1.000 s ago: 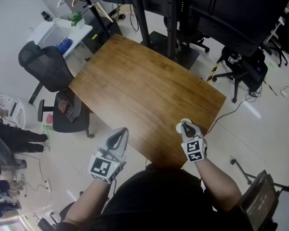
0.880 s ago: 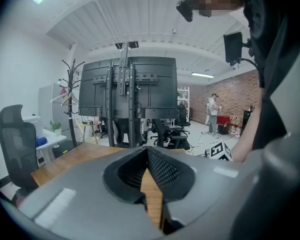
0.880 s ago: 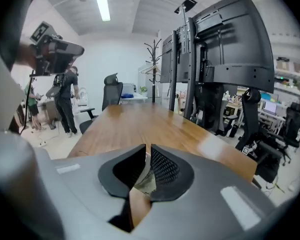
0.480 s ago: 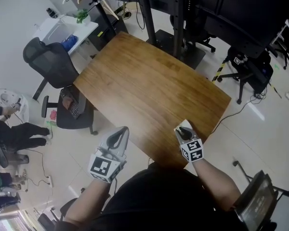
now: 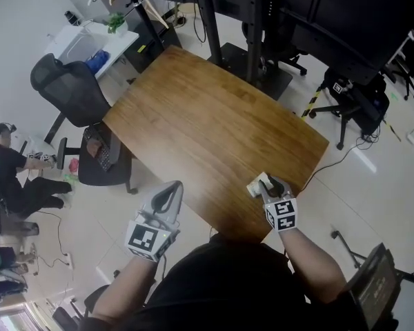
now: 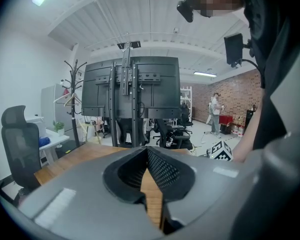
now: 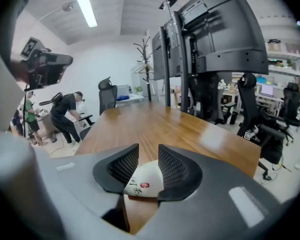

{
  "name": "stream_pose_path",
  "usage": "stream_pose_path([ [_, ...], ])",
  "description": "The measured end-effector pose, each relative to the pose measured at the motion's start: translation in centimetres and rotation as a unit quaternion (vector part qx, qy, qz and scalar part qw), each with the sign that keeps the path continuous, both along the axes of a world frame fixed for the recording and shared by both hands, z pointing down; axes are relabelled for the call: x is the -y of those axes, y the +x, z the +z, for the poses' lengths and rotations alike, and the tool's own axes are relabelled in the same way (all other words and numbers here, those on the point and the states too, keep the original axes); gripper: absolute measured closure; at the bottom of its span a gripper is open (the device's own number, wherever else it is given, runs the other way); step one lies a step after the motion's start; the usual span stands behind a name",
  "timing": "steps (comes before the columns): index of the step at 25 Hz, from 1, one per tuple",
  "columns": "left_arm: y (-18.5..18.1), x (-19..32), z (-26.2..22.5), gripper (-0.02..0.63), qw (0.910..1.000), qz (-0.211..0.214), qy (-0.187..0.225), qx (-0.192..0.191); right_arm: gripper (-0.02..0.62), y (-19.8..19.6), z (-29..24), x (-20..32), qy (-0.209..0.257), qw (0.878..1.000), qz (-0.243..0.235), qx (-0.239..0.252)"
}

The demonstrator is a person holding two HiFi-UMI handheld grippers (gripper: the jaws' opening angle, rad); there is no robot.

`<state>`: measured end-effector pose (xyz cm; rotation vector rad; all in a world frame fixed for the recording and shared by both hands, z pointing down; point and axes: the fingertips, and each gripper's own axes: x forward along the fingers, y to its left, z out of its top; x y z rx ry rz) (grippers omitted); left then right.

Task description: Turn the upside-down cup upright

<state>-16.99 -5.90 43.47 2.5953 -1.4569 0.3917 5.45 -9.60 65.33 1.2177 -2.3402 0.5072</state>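
Cup, white, tapered, sits between just-opening mesh-padded right tongs.

Cup partly behind jaws of the right gripper, perhaps tilted, rim unseen.

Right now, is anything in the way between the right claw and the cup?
No, nothing I can see is in the way. The cup sits tilted between the jaws of the right claw, which have just been opening. The wooden table around it shows nothing else to bump into.
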Motion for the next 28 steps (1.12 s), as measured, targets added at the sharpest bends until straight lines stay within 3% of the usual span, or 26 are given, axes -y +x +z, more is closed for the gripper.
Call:
stream_pose_path([
  [4, 0.8, 0.1, 0.2, 0.607, 1.0000, 0.008, -0.001, -0.003, 0.430, 2.1, 2.7, 0.2, -0.078, 0.997, 0.018, 0.000],
  [7, 1.2, 0.0, 0.2, 0.606, 0.9999, 0.013, -0.001, -0.002, 0.440, 2.1, 3.3, -0.1, -0.095, 0.995, 0.017, 0.009],
  [16, 1.1, 0.2, 0.0, 0.606, 0.9999, 0.015, 0.000, -0.004, 0.536, -0.3, 0.6, -1.2, -0.032, 0.994, -0.089, -0.050],
  [20, 1.5, -0.1, 0.2, 0.606, 0.9998, 0.019, 0.000, -0.010, 0.561, -1.4, -0.4, -2.1, -0.015, 0.986, -0.138, -0.091],
  [28, 1.2, -0.6, 0.4, 0.606, 0.9998, 0.011, 0.000, -0.015, 0.578, -3.4, 0.8, -3.4, -0.002, 0.967, -0.192, -0.169],
])
